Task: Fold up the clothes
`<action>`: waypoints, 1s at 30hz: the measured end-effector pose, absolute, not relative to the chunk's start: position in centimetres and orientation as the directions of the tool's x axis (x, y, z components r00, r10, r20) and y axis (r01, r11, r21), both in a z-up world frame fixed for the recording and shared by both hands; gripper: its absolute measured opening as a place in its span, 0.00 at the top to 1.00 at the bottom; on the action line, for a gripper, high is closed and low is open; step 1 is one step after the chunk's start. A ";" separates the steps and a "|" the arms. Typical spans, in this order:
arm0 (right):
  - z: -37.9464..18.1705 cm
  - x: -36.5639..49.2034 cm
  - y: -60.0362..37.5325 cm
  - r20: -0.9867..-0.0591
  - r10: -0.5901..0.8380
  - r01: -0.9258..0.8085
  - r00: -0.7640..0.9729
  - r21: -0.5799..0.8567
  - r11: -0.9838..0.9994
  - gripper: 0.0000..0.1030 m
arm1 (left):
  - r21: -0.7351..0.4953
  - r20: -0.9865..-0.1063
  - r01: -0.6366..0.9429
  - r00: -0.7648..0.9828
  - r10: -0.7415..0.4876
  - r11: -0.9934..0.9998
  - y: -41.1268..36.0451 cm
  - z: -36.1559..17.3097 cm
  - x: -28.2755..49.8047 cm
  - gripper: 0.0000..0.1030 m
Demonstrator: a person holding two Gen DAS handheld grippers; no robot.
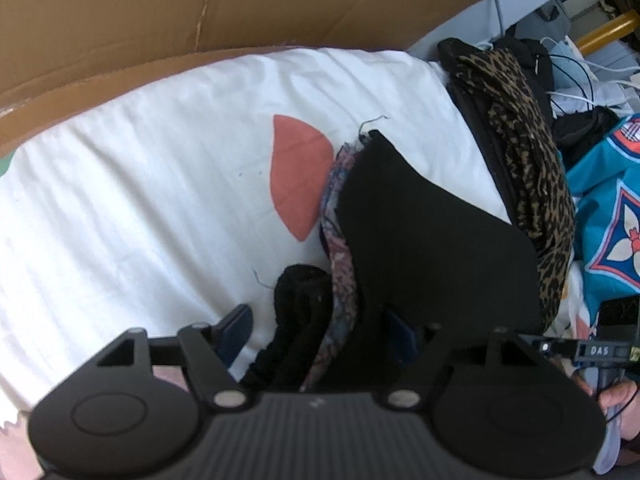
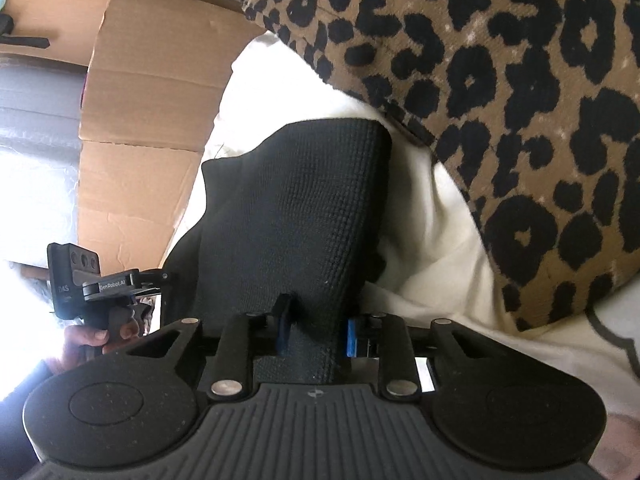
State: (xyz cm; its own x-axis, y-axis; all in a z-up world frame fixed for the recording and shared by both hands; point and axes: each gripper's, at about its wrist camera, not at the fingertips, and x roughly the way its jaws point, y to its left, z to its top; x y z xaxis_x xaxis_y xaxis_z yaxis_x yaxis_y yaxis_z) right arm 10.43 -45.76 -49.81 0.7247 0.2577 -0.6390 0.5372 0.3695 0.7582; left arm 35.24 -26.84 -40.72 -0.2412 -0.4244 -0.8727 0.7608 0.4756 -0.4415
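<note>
Lying pinched in right gripper (image 2: 316, 330): black garment (image 2: 296, 208).

Setting: lived-in home room, most likely a bedroom.

White sheet (image 1: 120, 200) with a coral patch spread over a soft surface; clothes heaped at its edge: leopard-print garment (image 1: 532, 184), teal printed fabric (image 1: 600, 208), dark items. Flattened cardboard (image 1: 200, 12) propped along the far side. Loose cables (image 1: 580, 76) and clutter behind the pile.
</note>
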 end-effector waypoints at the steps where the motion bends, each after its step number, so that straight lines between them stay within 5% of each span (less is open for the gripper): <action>1: -49.8 10.3 -45.6 -0.638 0.260 0.537 0.725 0.760 0.367 0.72 | -0.444 -0.872 0.760 -0.245 -0.424 0.474 -26.9 -40.7 35.3 0.28; 16: -49.8 10.2 -44.7 -0.651 0.236 0.558 0.721 0.748 0.360 0.71 | -0.463 -0.863 0.744 -0.255 -0.436 0.482 -27.9 -41.0 35.5 0.27; 26: -48.7 10.0 -44.6 -0.662 0.212 0.583 0.719 0.740 0.335 0.89 | -0.460 -0.862 0.736 -0.233 -0.451 0.498 -27.9 -39.9 34.6 0.61; 30: -47.5 10.0 -44.2 -0.669 0.195 0.581 0.717 0.728 0.365 0.91 | -0.443 -0.860 0.753 -0.204 -0.467 0.486 -27.3 -38.8 33.8 0.66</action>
